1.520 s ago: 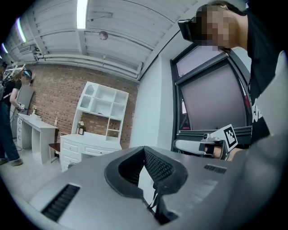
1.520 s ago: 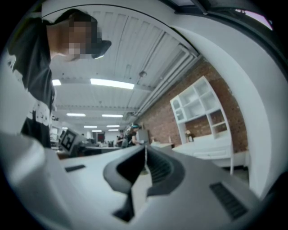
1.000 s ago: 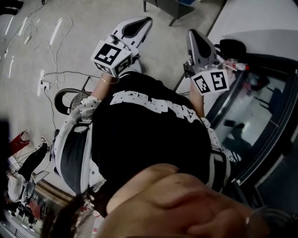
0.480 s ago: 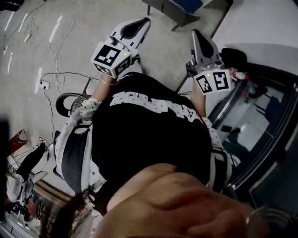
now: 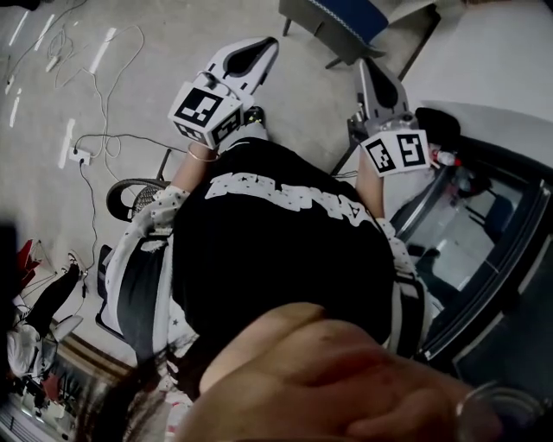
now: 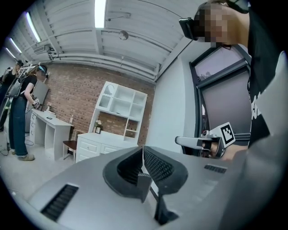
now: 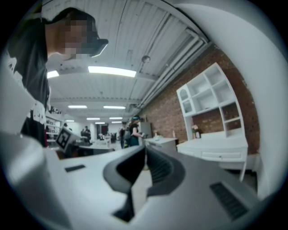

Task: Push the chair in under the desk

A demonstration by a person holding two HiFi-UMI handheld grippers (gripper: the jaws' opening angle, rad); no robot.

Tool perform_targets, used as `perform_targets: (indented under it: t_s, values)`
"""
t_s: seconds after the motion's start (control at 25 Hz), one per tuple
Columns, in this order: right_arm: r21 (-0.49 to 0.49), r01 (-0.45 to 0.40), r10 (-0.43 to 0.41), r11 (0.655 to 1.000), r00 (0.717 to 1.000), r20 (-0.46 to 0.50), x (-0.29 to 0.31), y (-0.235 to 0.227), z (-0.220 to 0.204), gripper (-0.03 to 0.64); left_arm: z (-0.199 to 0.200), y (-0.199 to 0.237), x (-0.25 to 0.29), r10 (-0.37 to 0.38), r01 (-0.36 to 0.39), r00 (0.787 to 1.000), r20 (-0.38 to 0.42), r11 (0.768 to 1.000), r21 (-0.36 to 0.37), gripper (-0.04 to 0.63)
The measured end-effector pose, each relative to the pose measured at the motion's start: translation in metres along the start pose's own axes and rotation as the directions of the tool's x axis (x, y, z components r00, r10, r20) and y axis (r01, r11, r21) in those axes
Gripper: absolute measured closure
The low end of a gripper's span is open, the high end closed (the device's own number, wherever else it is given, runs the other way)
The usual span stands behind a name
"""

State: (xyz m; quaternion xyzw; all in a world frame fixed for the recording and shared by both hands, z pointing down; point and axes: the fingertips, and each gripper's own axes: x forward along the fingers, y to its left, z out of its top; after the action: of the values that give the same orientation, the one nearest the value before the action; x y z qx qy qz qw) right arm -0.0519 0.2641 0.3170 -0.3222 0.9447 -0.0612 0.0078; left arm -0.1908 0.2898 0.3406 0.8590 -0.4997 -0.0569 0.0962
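In the head view a chair with a blue seat (image 5: 341, 19) stands on the floor at the top edge, next to a white desk top (image 5: 497, 47) at the upper right. My left gripper (image 5: 270, 45) and right gripper (image 5: 367, 64) are held out level in front of a black shirt, both short of the chair and touching nothing. In the left gripper view the gripper (image 6: 143, 155) is shut and empty, facing a white shelf cabinet (image 6: 119, 123). The right gripper (image 7: 145, 155) is likewise shut with nothing in it.
A floor fan (image 5: 134, 194), cables (image 5: 95, 104) and a power strip (image 5: 80, 155) lie on the grey floor at the left. A dark glass-framed panel (image 5: 484, 250) runs along the right. Another person (image 6: 20, 112) stands by a white desk far off.
Both grippers have travelled forward together, still shut. The blue-seated chair has come further into view at the top of the head view.
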Motion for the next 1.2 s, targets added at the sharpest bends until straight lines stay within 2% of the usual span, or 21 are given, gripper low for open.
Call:
perform_targets:
  t_s: [0.4,0.76,1.2]
  values:
    - [-0.007,-0.034,0.033,0.999,0.999,-0.032,0.066,0.013,-0.011,0.584,0.005,0.063,-0.023,0.058,-0.057,0.998,0.015,0.998,-0.011,0.560]
    - [-0.005,-0.031,0.031,1.000,0.999,-0.040,0.089,0.014,-0.017,0.584,0.004,0.093,-0.039,0.102,-0.101,0.995,0.018,0.995,-0.018,0.560]
    - [0.015,0.021,-0.020,1.000,0.998,-0.054,0.086,-0.039,-0.026,0.584,-0.006,0.094,-0.011,0.138,-0.138,0.990,-0.026,0.990,-0.003,0.560]
